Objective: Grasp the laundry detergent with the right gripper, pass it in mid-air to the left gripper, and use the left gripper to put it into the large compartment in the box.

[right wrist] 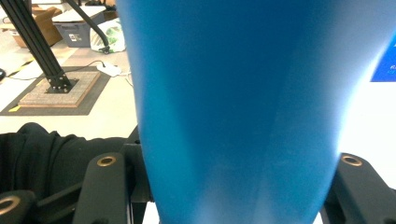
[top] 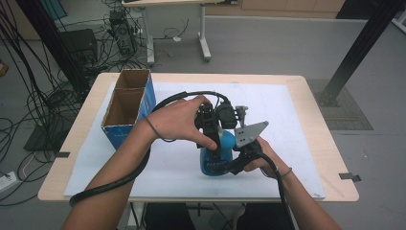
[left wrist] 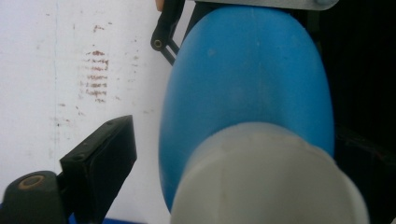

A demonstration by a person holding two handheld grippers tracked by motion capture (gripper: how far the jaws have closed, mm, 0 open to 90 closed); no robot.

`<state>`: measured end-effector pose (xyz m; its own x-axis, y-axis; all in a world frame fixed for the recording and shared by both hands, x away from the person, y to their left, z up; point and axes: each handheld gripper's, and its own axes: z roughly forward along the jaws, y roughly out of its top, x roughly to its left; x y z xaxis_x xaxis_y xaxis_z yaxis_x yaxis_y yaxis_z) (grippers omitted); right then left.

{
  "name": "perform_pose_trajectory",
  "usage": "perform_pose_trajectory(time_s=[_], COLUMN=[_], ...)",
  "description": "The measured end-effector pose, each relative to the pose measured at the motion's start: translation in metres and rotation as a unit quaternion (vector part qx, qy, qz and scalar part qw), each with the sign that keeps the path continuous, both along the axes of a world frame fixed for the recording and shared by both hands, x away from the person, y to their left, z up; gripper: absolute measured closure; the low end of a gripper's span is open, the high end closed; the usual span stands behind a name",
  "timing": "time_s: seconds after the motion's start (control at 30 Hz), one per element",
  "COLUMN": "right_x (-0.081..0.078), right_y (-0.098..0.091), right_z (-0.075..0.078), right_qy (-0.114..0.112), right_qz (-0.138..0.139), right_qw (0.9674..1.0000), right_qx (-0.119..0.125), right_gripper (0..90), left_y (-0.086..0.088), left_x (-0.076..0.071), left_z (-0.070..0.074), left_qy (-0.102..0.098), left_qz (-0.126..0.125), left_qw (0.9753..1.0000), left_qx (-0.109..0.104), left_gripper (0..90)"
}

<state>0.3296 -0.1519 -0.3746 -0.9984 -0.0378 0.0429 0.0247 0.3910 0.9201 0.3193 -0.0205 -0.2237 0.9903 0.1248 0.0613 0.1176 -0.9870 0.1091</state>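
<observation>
Our right tongs (top: 229, 165) are clenched on the lower body of a smooth blue plastic bottle (top: 218, 155), one black jaw pressed on each side of it in the right gripper view. Our left tongs (top: 216, 143) come down over the bottle's white cap (left wrist: 268, 179) with the jaws released; one jaw stands clear beside the bottle. The bottle stands upright on the white sheet (top: 297, 124) covering the wooden surface (top: 330, 158), near its front edge. An open blue cardboard box (top: 128, 106) stands well apart at the left.
</observation>
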Motion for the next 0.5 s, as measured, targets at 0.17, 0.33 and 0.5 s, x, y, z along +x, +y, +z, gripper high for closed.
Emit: perform_pose_trajectory(time_s=[0.17, 0.33, 0.5], right_x=[0.0001, -0.0005, -0.0006], right_y=[0.0000, 0.0004, 0.0005], right_z=[-0.0003, -0.0002, -0.0003], right_qy=[-0.003, -0.001, 0.001], right_qz=[-0.002, 0.000, 0.000], right_qw=[1.0000, 1.0000, 1.0000], right_qx=[-0.002, -0.001, -0.002], right_gripper=[41.1, 41.1, 41.1], left_y=[-0.0008, -0.0003, 0.0006], left_x=[-0.0005, -0.0001, 0.0001], left_z=[-0.0002, 0.0017, 0.0034], left_qy=[-0.004, -0.005, -0.002], left_qz=[0.001, 0.002, 0.002], left_qw=[1.0000, 1.0000, 1.0000], left_qx=[0.004, 0.000, -0.006], left_gripper=[15.8, 21.2, 26.9])
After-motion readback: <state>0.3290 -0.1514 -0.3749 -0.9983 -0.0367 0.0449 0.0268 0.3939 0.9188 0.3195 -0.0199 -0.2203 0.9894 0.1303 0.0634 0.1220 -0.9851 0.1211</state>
